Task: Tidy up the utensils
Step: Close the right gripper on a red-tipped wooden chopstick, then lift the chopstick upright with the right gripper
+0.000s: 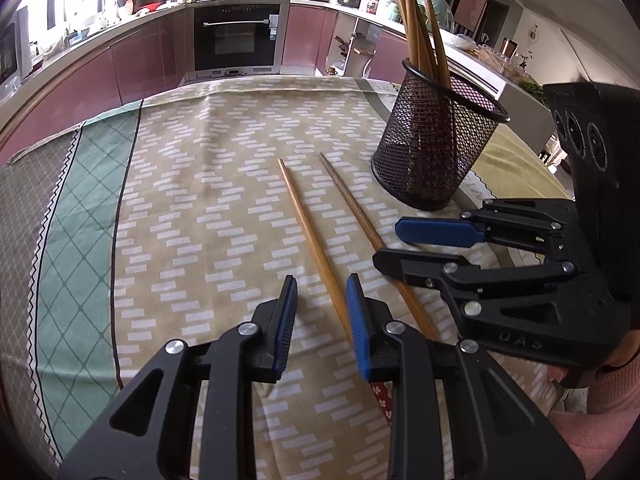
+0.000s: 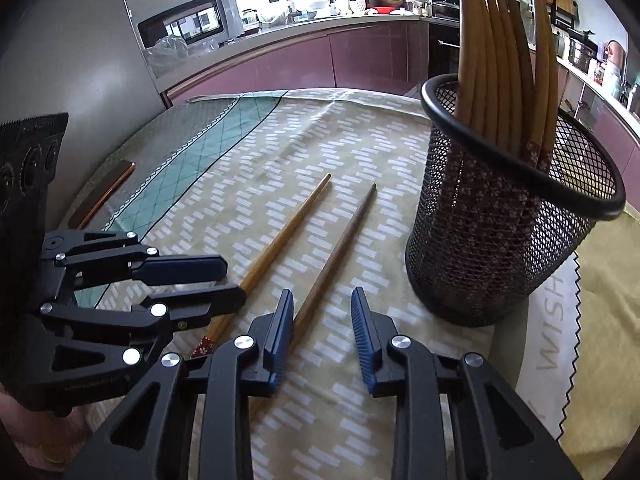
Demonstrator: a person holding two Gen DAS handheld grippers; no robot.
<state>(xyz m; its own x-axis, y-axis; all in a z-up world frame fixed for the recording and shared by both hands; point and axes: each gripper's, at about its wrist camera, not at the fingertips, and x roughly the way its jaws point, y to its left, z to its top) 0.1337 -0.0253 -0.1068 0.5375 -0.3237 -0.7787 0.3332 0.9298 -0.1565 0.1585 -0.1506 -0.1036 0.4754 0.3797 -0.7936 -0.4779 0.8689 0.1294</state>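
Note:
Two wooden chopsticks lie side by side on the patterned tablecloth. The lighter one (image 1: 310, 236) (image 2: 286, 232) runs between the fingers of my open left gripper (image 1: 322, 286) (image 2: 228, 278). The darker one (image 1: 356, 212) (image 2: 340, 244) runs close by the left finger of my open right gripper (image 2: 322, 300) (image 1: 384, 242). Both grippers hang low over the near ends of the chopsticks and hold nothing. A black mesh holder (image 1: 434, 148) (image 2: 508, 216) with several chopsticks standing in it is just to the right of the loose pair.
The tablecloth (image 1: 180, 200) covers a round table; its far edge faces pink kitchen cabinets and an oven (image 1: 236, 36). A flat brown object (image 2: 102, 196) lies at the table's left edge. A yellow-green cloth (image 2: 600, 300) lies under and right of the holder.

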